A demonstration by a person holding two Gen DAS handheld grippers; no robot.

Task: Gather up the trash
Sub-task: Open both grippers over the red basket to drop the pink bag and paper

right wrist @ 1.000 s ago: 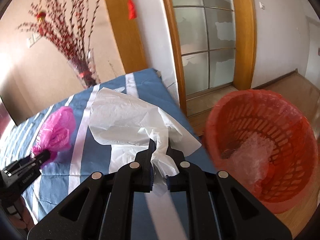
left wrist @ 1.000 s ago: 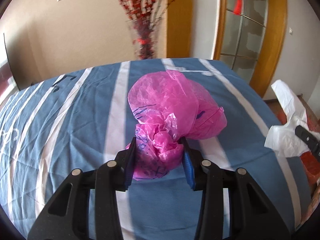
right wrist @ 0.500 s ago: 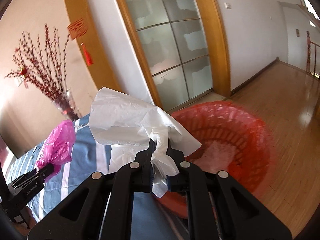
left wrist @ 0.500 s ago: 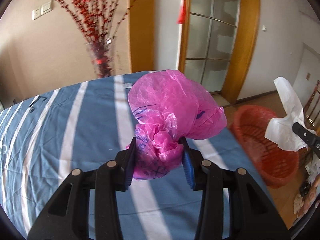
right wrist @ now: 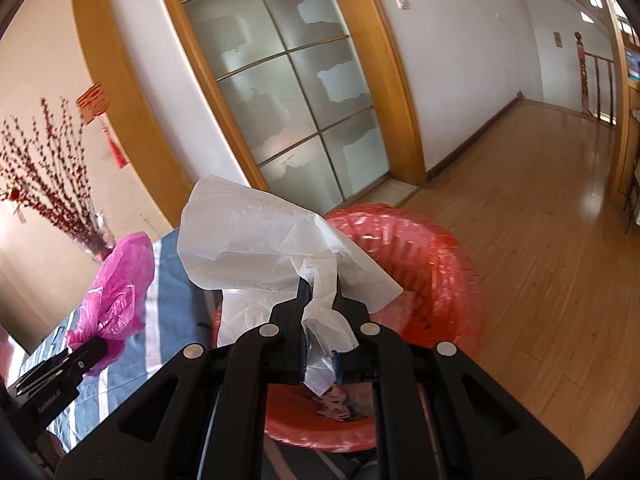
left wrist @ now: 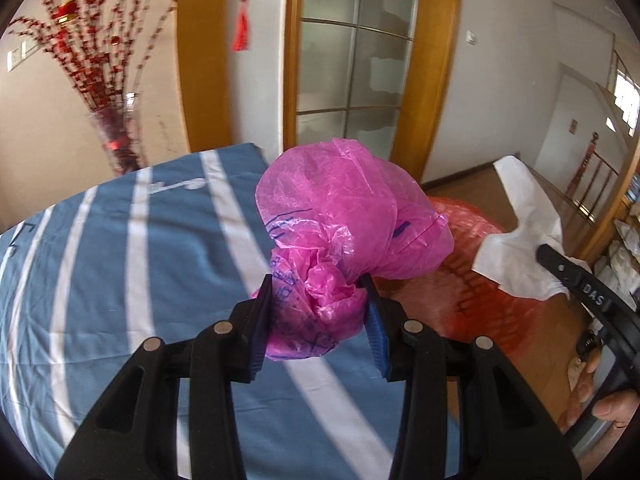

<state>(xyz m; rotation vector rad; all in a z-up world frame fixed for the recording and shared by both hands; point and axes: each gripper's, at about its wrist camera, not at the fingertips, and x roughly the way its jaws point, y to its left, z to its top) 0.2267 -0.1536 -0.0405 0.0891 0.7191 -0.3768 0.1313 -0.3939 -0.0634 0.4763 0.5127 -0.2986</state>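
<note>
Beyond both tongs sits the red mesh plastic basket point(right wrist: 440, 264) — left gripper point(left wrist: 318, 300) clamps the crumpled pink plastic bag point(left wrist: 344, 216), right gripper point(right wrist: 320, 284) pinches the white paper tissue point(right wrist: 260, 236) — so releasing over it likely comes next.

Striped tablecloth point(left wrist: 120, 264), branch vase point(left wrist: 116, 140), glass door point(right wrist: 288, 104).

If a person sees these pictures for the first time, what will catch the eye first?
First, the crumpled pink plastic bag clamped in the left gripper, above the striped blue tablecloth. Next, the white tissue pinched in the right gripper, held over the red basket on the wooden floor.
</note>
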